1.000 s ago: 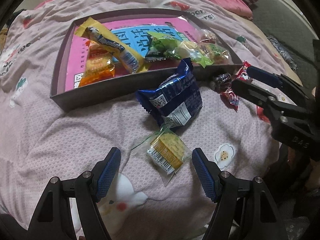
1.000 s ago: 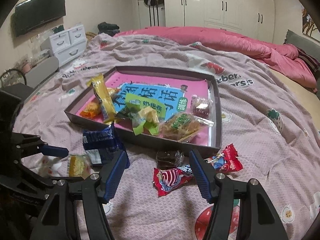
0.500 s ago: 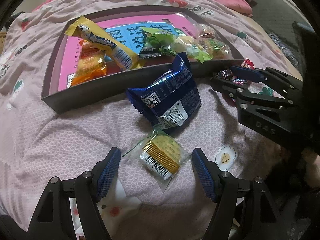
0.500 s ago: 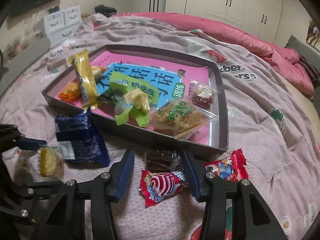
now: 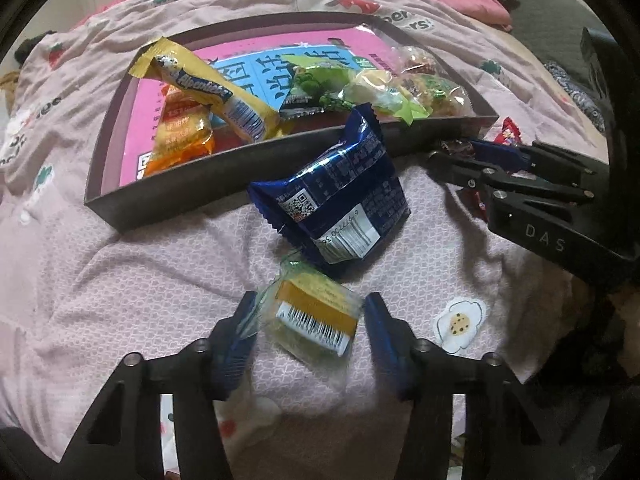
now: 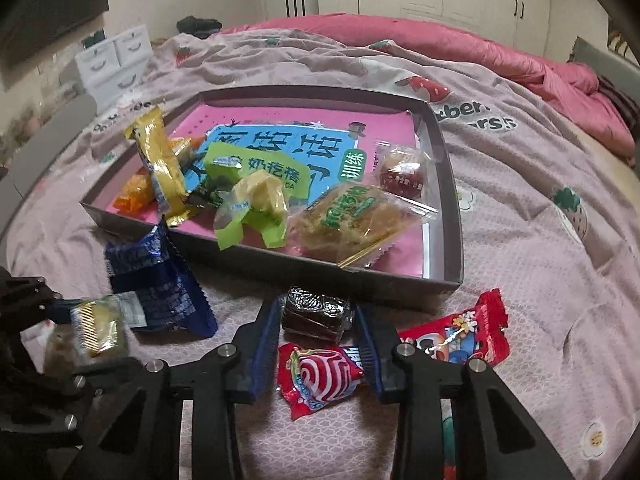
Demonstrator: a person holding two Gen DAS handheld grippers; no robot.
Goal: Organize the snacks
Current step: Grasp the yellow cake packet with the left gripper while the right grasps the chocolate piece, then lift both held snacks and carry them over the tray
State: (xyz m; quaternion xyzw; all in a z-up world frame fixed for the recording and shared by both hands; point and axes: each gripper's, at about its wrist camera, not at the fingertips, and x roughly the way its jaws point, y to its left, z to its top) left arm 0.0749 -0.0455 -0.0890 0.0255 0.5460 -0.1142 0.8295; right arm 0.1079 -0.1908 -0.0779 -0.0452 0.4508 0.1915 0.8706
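Note:
A clear biscuit packet (image 5: 316, 316) with a yellow label lies on the pink bedspread between my left gripper's (image 5: 308, 305) blue pads; the jaws are closing and the pads touch its two ends. A dark foil-wrapped candy (image 6: 316, 314) sits just in front of the grey tray (image 6: 360, 276); my right gripper (image 6: 317, 309) is closing on it, its pads against both sides. Under the right fingers lies a red lollipop packet (image 6: 320, 376). A blue snack bag (image 5: 340, 196) leans on the tray's near wall. Several snacks lie in the tray.
A second red packet (image 6: 460, 336) lies right of the right gripper. The tray (image 5: 180, 196) has a pink and blue sheet on its floor. In the left wrist view the right gripper (image 5: 476, 152) is at the tray's right corner. A pink duvet (image 6: 520, 60) is bunched at the back.
Both grippers' jaws have come in from wide apart. The biscuit packet has turned and tipped between the left pads. The right gripper has sunk forward onto the dark candy.

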